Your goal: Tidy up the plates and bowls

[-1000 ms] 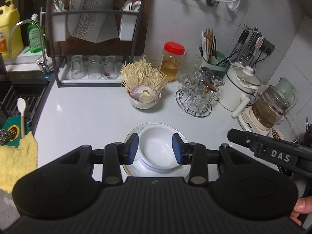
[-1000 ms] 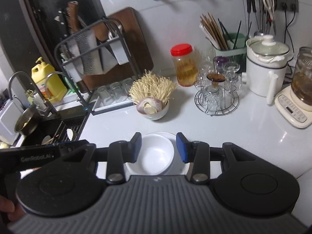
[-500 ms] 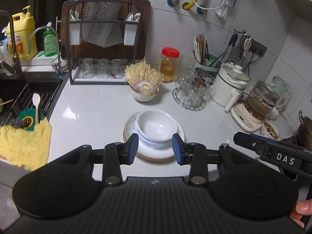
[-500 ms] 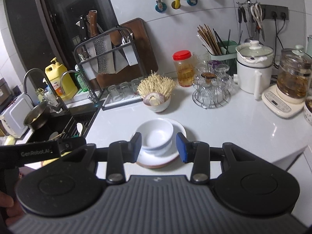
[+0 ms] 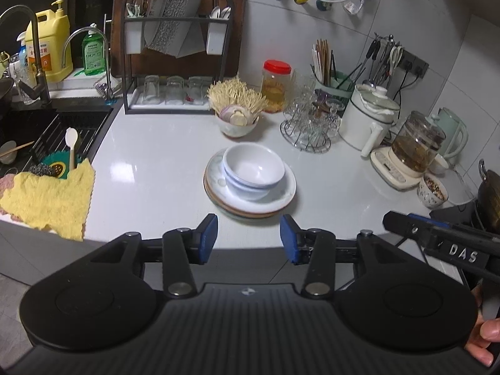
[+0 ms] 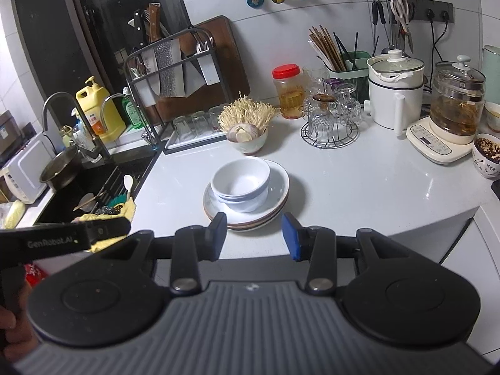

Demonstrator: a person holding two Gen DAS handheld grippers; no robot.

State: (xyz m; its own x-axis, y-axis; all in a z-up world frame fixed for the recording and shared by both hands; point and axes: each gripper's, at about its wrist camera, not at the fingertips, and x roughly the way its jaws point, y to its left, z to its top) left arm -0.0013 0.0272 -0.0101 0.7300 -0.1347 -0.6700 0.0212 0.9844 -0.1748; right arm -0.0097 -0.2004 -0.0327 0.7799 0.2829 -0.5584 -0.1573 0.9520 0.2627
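Stacked bowls (image 5: 253, 172) on plates (image 5: 282, 198), frame centre.
We see left gripper (image 5: 249, 238) jaws opening, right gripper (image 6: 253, 236) fingers apart; both empty.

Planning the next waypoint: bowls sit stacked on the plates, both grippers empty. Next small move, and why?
Probably ease both grippers away from the counter. The white nested bowls already sit on the stack of shallow white plates, and the left gripper, jaws opening, and the right gripper both have nothing between their blue pads, short of the stack. Whether other dishes remain I cannot tell.
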